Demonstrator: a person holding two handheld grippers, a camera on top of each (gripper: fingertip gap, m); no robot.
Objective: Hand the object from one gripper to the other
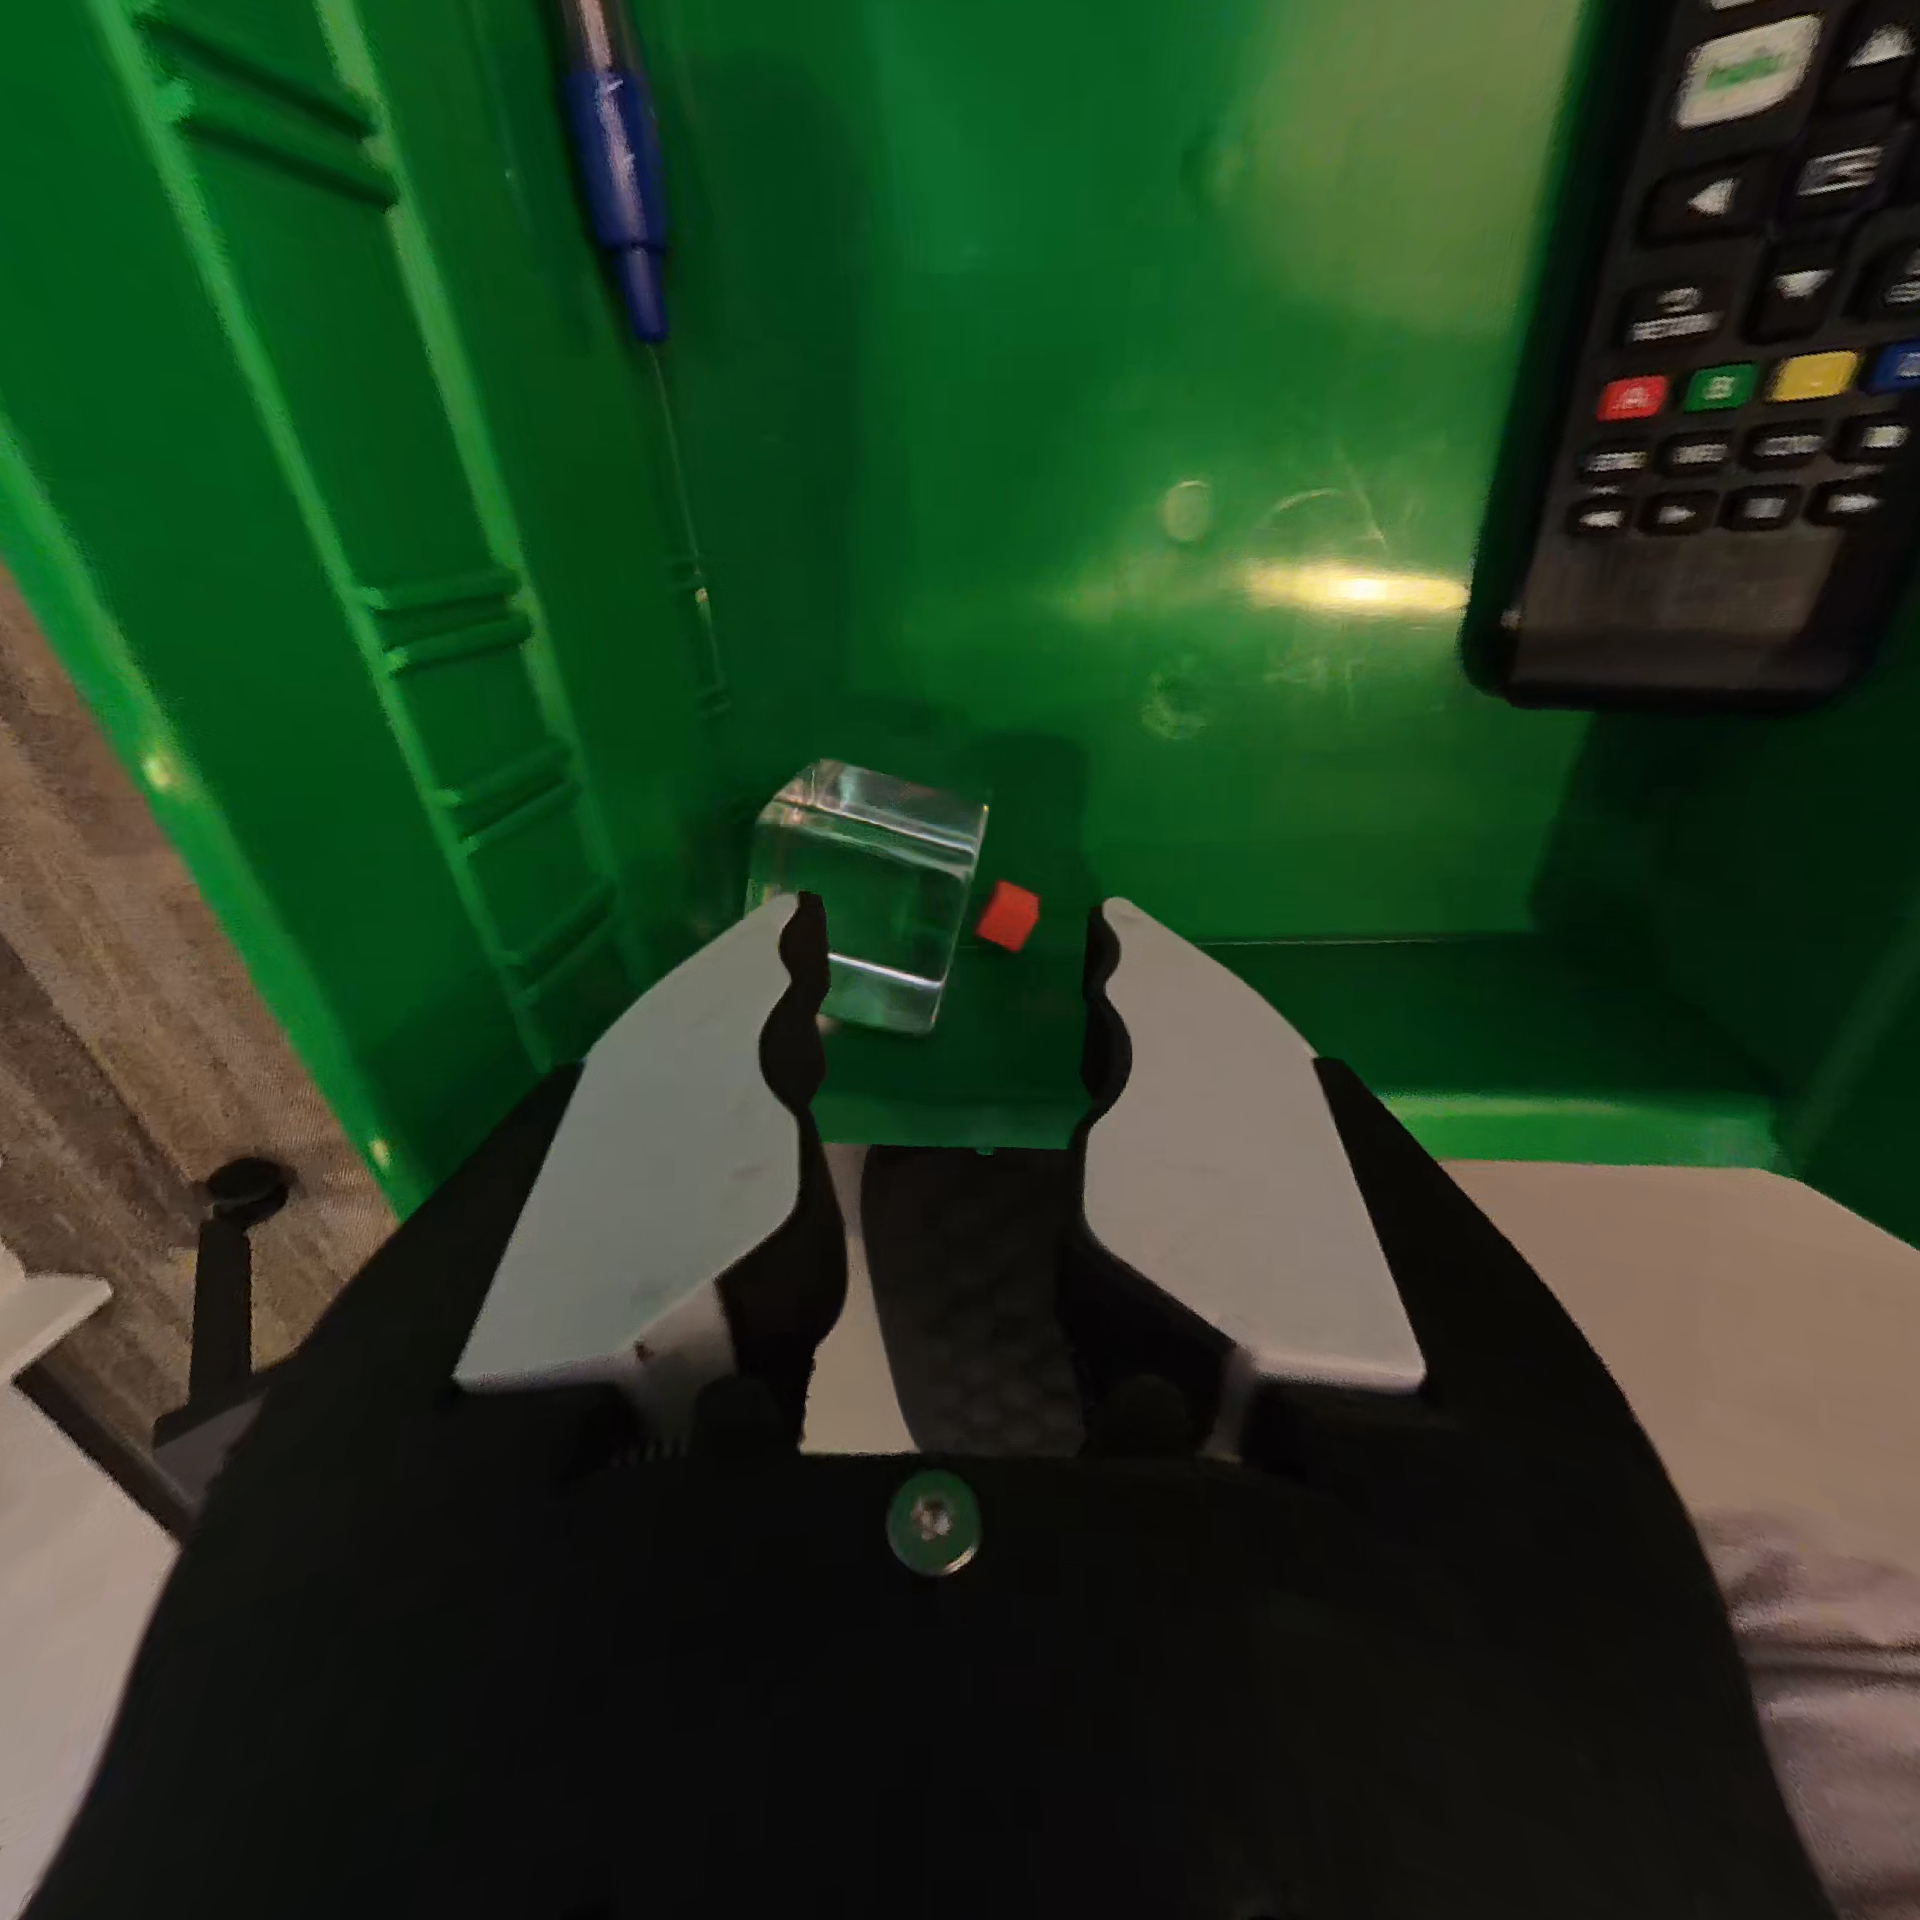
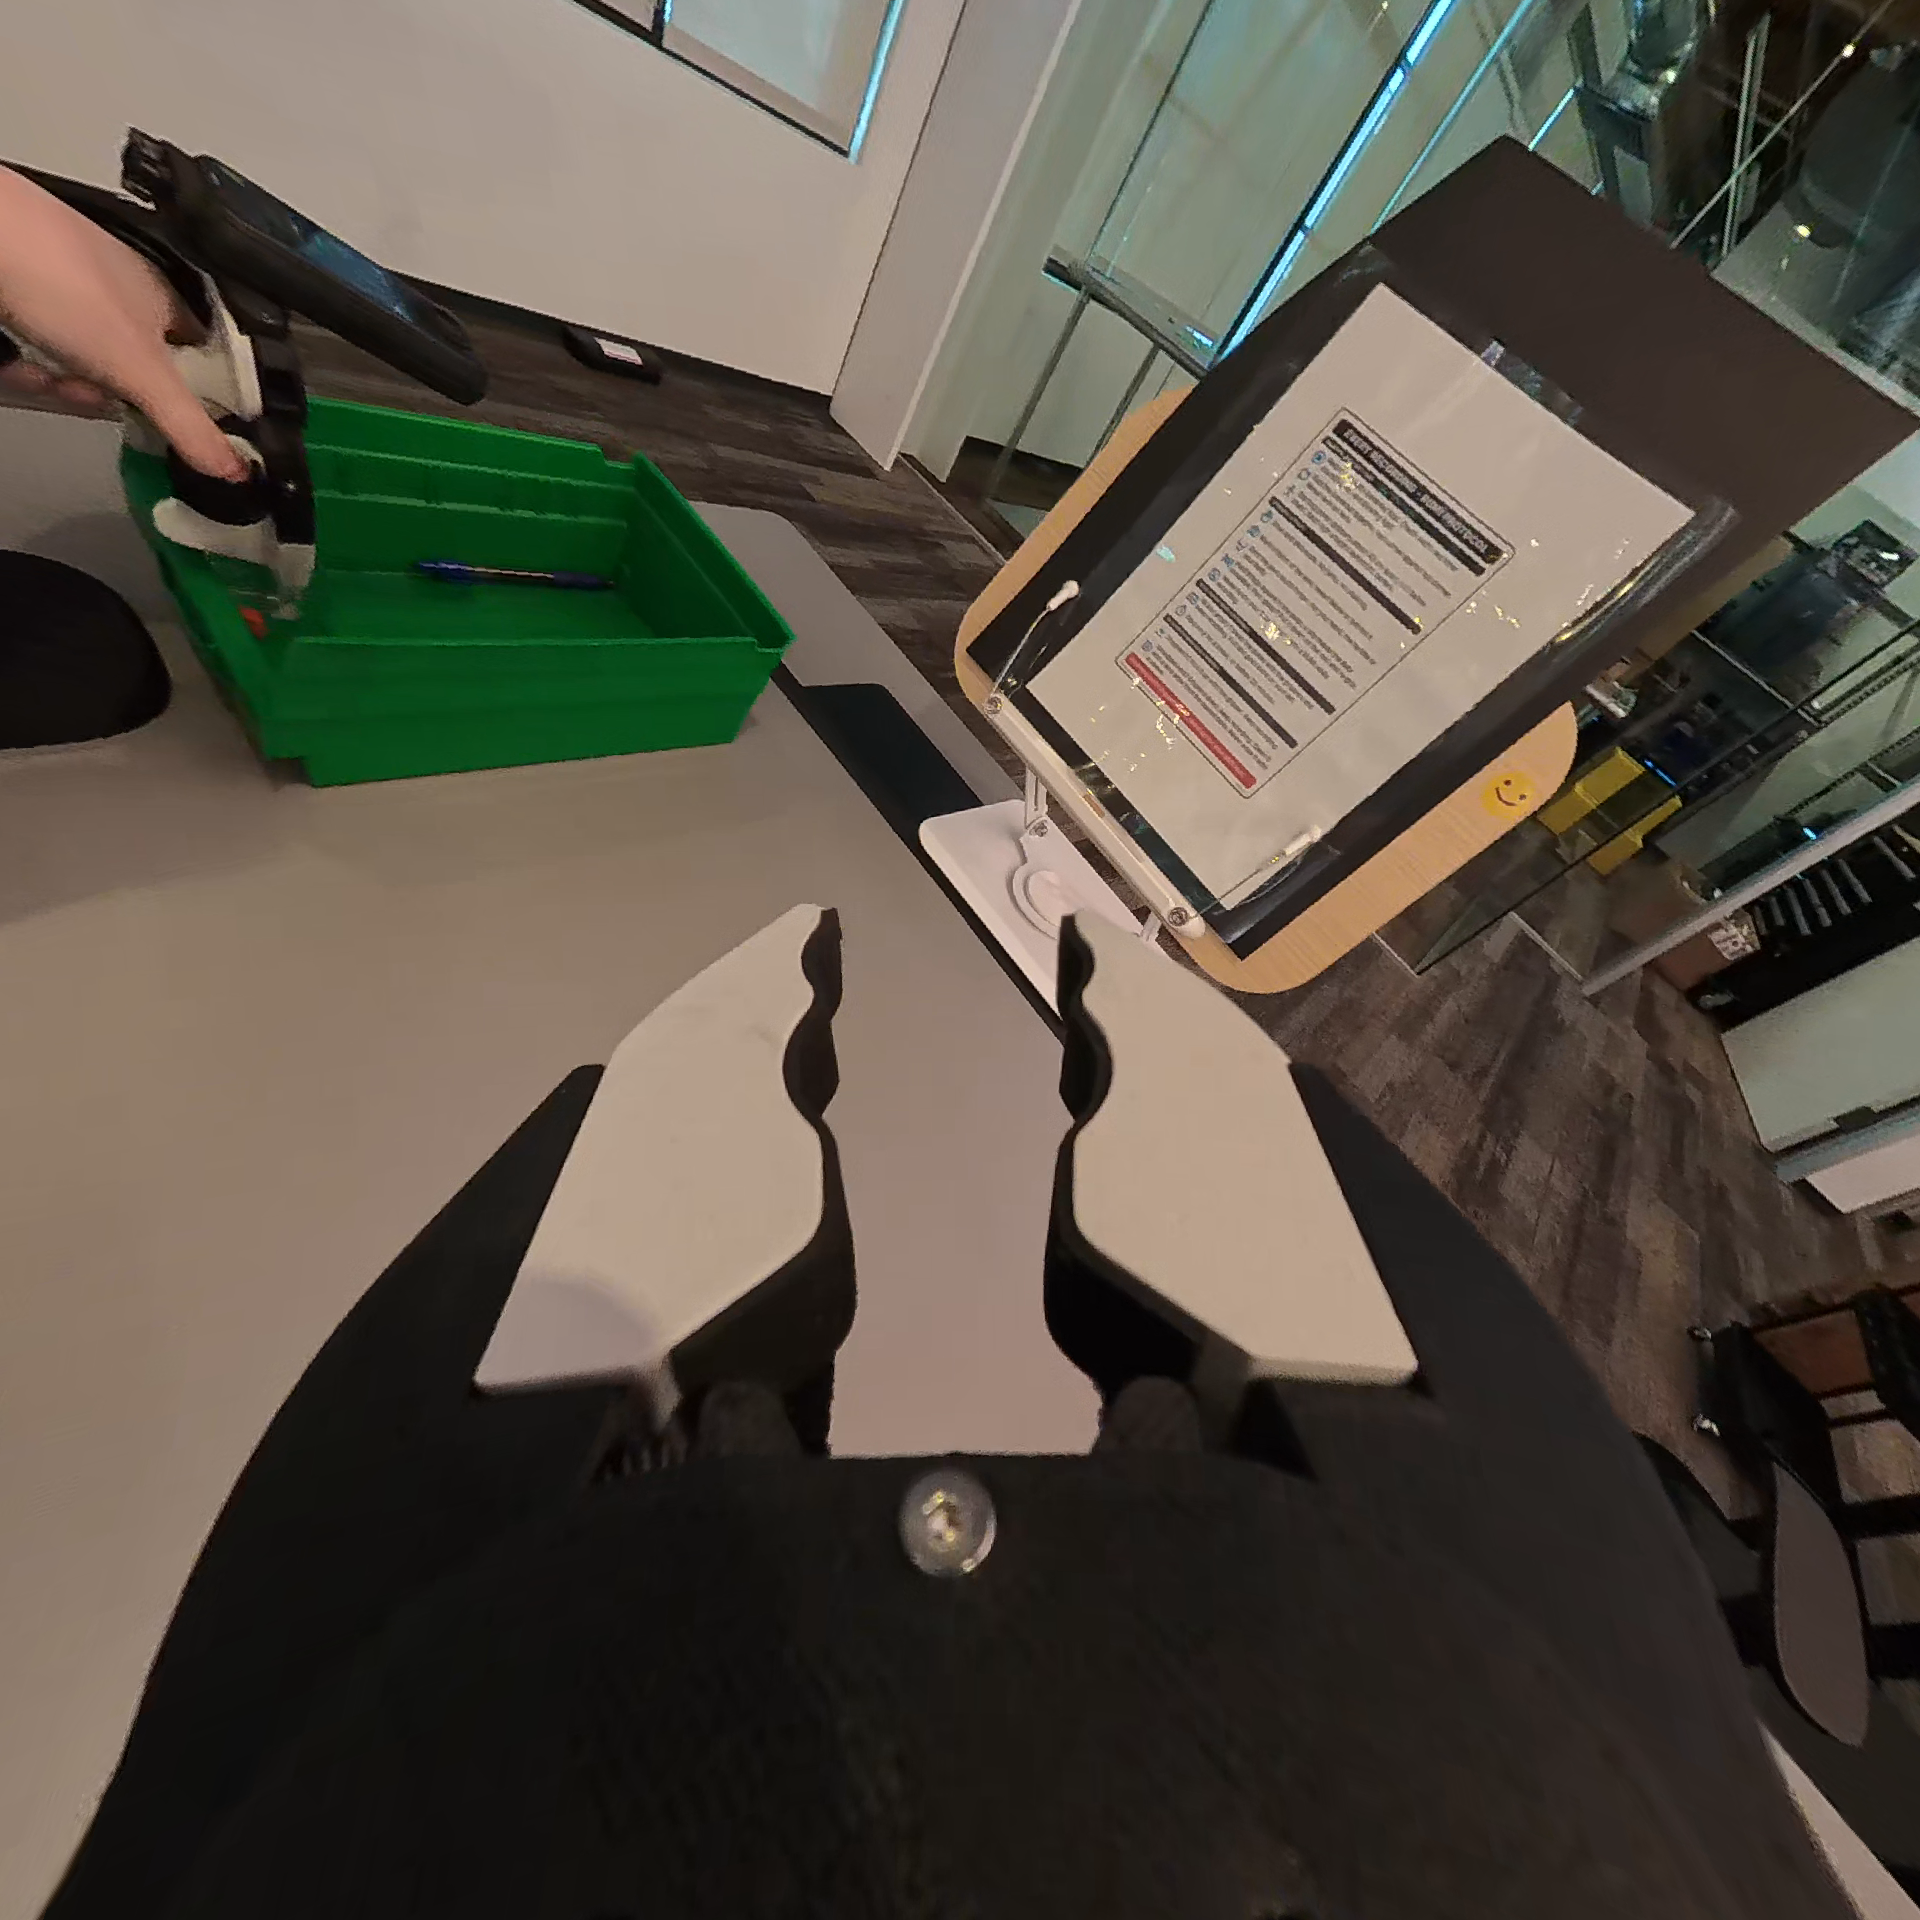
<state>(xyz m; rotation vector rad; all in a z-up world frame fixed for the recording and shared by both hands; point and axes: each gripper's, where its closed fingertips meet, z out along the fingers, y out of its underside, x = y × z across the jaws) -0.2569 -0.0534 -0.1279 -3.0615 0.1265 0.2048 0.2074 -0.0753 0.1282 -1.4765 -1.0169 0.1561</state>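
A clear cube [image 1: 878, 894] lies on the floor of a green bin [image 1: 1039, 416], with a small red cube [image 1: 1008, 916] touching its right side. My left gripper [image 1: 948, 914] is open and empty, pointed down into the bin. Its left fingertip [image 1: 774, 914] sits in front of the clear cube's near left edge. My right gripper [image 2: 940, 925] is open and empty, held over the grey table well right of the bin [image 2: 499, 686]. The right wrist view shows the left gripper [image 2: 260, 520], held by a hand [image 2: 94, 312], dipping into the bin's near left corner.
A blue pen [image 1: 618, 177] lies along the bin's left wall; it also shows in the right wrist view [image 2: 509, 574]. A black remote control [image 1: 1745, 353] lies in the bin at right. A framed sheet on a white stand [image 2: 1330, 623] sits at the table's right edge. The grippers' ends are close to 55 cm from one another. Measured from the fingertips, the blue pen [image 1: 618, 177] is 11 cm or so from the left gripper and 60 cm from the right.
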